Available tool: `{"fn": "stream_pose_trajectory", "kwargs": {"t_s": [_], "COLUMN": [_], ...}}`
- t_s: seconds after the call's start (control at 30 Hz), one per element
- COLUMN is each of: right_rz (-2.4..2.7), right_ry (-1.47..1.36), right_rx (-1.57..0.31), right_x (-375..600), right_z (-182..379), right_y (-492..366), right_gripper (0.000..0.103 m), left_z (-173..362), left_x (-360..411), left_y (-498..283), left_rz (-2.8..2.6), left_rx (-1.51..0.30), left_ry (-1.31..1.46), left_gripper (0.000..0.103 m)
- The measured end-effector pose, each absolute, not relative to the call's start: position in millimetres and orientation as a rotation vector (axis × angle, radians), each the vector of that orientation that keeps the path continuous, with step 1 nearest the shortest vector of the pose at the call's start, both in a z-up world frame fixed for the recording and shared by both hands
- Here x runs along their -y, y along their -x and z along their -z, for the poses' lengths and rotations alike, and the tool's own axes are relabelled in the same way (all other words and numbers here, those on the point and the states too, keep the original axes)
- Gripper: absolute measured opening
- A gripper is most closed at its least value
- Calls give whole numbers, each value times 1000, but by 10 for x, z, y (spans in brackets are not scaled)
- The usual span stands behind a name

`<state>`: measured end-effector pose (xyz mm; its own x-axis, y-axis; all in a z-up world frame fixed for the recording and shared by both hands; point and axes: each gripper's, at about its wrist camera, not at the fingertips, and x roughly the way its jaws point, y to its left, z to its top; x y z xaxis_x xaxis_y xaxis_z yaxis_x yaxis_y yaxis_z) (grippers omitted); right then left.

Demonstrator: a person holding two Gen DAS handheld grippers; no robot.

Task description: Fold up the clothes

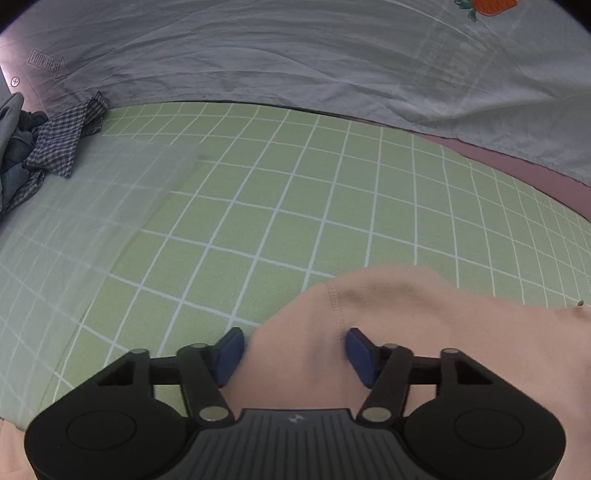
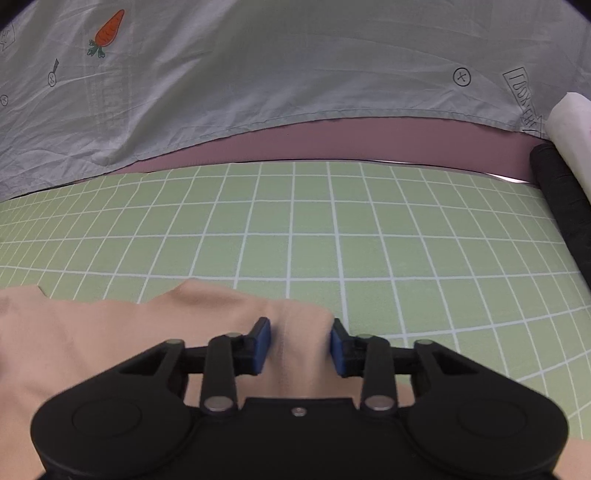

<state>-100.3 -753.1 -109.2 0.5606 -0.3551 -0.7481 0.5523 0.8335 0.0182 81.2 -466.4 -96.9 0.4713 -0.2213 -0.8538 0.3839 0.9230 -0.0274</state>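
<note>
A peach garment lies on the green grid mat, and its edge reaches in between the fingers of both grippers. In the left wrist view my left gripper has its blue pads wide apart. A stitched hem runs beside the right-hand pad, and a sliver of mat shows by the other pad. In the right wrist view the peach garment is puckered into a ridge between the pads of my right gripper, which touch it on both sides.
A grey printed sheet with a carrot motif covers the far side, with a mauve strip in front of it. A checked garment pile and a clear plastic sheet lie left. A black roll and a white roll sit right.
</note>
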Motion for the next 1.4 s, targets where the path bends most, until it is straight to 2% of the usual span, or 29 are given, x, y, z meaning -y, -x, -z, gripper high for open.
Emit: {"fn": "stream_pose_trajectory", "kwargs": {"t_s": [0.03,0.13,0.4,0.43,0.47,0.5,0.53,0.57,0.63,0.73,0.93,1.17,1.4], "right_rz": [532,519,532,535,543,563,586,603,631,651,557,520,532], "right_ry": [-260,-261,-216,-212,-203,-187,-173,-165,-165,-215,-255,-286,-337], "right_rx": [-816,-799,-787,-792,-792,-784,-773,-761,-735,-723,-794,-852,-883], "right_x": [7547,7629,7943,7977,7997,7995,7979,7952,7875,7671,6903,6263,5936], "right_z": [1088,1076,1103,1097,1075,1026,972,916,793,692,720,840,923], "right_y": [987,917,650,624,614,632,666,728,907,1230,2003,2808,3330], "right_gripper": [7,6,7,10,21,27,41,45,45,44,36,25,24], "left_z": [956,940,1002,980,953,927,886,838,739,604,554,786,943], "left_x": [4712,4904,5221,5226,5222,5218,5190,5136,5017,4801,4202,3558,3176], "left_y": [-831,-908,-1210,-1207,-1196,-1185,-1153,-1096,-970,-699,248,1128,1607], "left_rz": [394,390,359,354,352,350,350,347,338,318,326,300,278], "left_rx": [-1014,-951,-916,-916,-914,-911,-904,-900,-893,-895,-962,-1097,-1153], "left_ry": [-169,-228,-234,-230,-225,-219,-208,-194,-165,-138,-164,-192,-238], "left_gripper": [9,9,10,13,16,20,24,29,48,61,63,63,63]}}
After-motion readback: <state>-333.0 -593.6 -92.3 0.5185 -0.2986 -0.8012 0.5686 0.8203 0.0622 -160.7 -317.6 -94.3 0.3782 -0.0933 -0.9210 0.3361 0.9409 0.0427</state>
